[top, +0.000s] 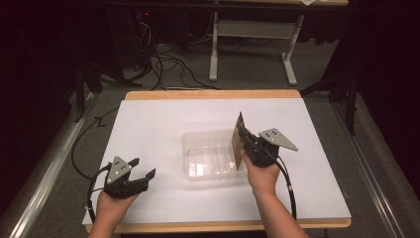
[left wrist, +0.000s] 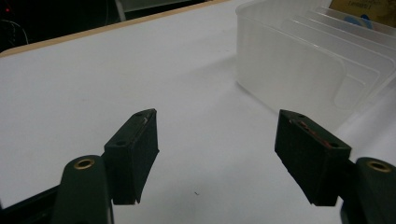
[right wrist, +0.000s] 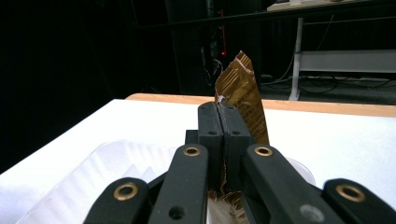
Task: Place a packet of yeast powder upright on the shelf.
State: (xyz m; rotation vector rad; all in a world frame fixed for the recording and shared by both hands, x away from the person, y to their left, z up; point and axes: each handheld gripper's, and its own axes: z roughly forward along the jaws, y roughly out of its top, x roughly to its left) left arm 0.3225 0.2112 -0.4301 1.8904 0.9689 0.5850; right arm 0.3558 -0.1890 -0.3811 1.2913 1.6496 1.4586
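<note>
The table has a white top with a strip of pale wood showing along its far and near edges. One thing lies directly on it: a clear plastic tray, set a little right of the middle, nearer the front edge than the back. The tray is shallow, with ribbed walls and rounded corners.

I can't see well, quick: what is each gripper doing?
Left gripper: open, holding nothing.
Right gripper: closed on a gold wrapper.
</note>
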